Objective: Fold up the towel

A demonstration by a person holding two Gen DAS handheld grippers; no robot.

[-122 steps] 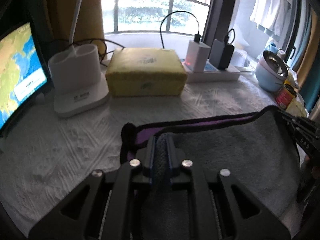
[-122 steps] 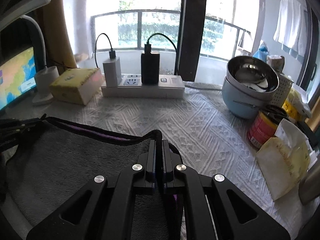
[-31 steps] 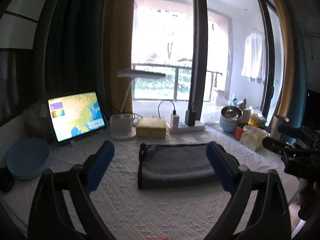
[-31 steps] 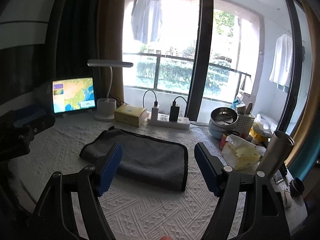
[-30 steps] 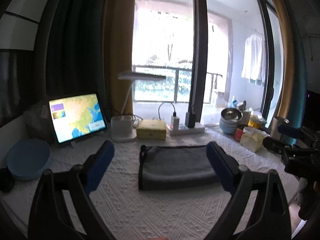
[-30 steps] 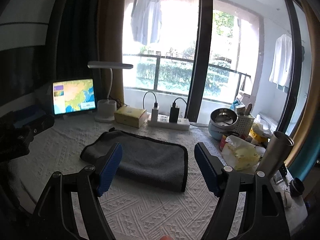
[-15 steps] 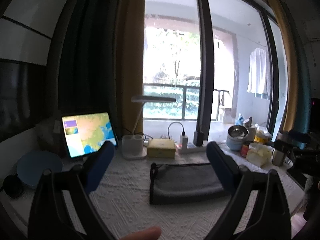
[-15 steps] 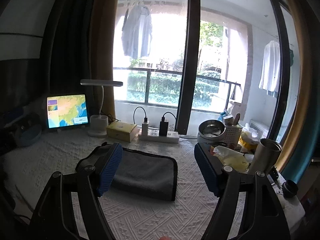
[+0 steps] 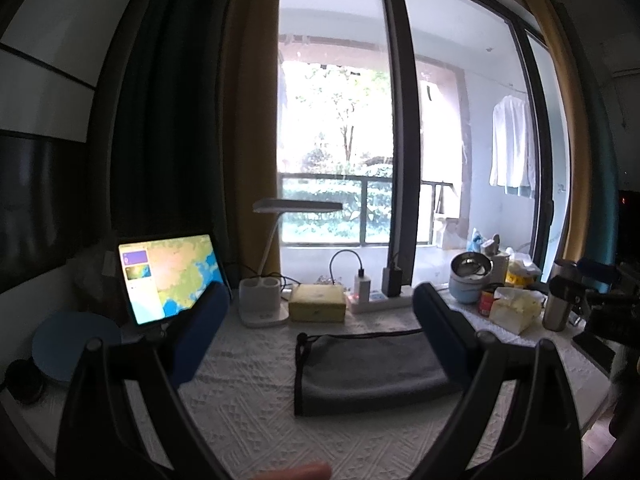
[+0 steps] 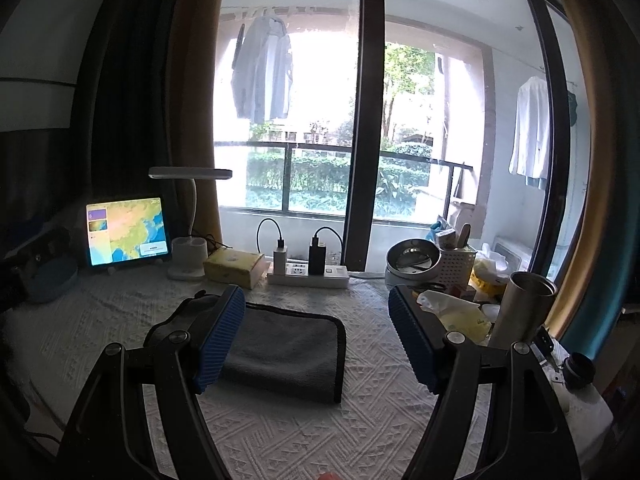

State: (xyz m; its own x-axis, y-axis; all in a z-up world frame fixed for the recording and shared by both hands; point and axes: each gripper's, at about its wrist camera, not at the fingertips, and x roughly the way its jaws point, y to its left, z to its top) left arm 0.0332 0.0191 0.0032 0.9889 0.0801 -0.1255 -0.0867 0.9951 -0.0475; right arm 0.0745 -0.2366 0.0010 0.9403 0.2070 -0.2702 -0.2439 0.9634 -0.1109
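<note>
The folded grey towel (image 9: 368, 368) lies flat in front of the power strip (image 10: 307, 273), its left end hidden in the right wrist view behind a blue pad (image 10: 222, 336). Left gripper (image 9: 320, 336) and right gripper (image 10: 316, 338) both gape wide, holding nothing, well clear of the towel.

I'm in a lived-in home, at a table (image 10: 280, 432) under a white patterned cloth by the balcony window. Shirts (image 10: 262, 72) hang drying outside. Along the sill sit a desk lamp (image 10: 190, 174), a tablet (image 10: 127, 230), a power strip (image 10: 308, 274) with chargers, a tissue box (image 10: 234, 266) and steel bowls (image 10: 412, 260).
</note>
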